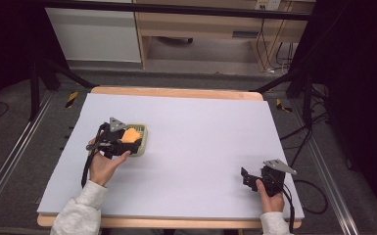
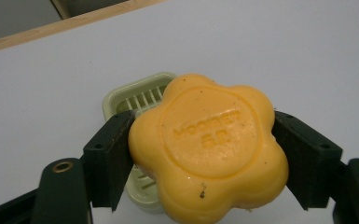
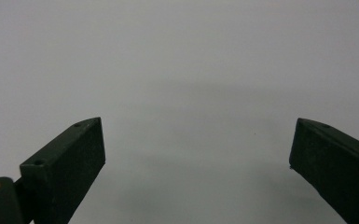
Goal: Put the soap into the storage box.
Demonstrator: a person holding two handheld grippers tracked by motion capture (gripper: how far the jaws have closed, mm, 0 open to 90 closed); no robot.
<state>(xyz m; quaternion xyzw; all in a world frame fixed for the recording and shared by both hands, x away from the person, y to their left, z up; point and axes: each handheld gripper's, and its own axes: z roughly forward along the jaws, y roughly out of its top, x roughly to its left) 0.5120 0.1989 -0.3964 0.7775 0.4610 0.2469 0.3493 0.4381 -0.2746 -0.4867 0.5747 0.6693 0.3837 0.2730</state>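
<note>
An orange flower-shaped soap bar (image 2: 210, 149) with stamped lettering is clamped between the two black jaws of my left gripper (image 2: 204, 154). It hangs just above a pale green slatted soap dish (image 2: 137, 95). From the high view the soap (image 1: 131, 134) sits over the dish (image 1: 143, 145) at the table's left, with the left gripper (image 1: 127, 139) held by a hand in a white sleeve. My right gripper (image 1: 245, 177) rests near the front right of the table, jaws wide apart with nothing between them (image 3: 196, 154).
The table top is a plain white sheet (image 1: 196, 127) on a wooden board, with its far wooden edge (image 1: 176, 92) beyond. Black frame legs and cables stand on the floor to the left and right of the table.
</note>
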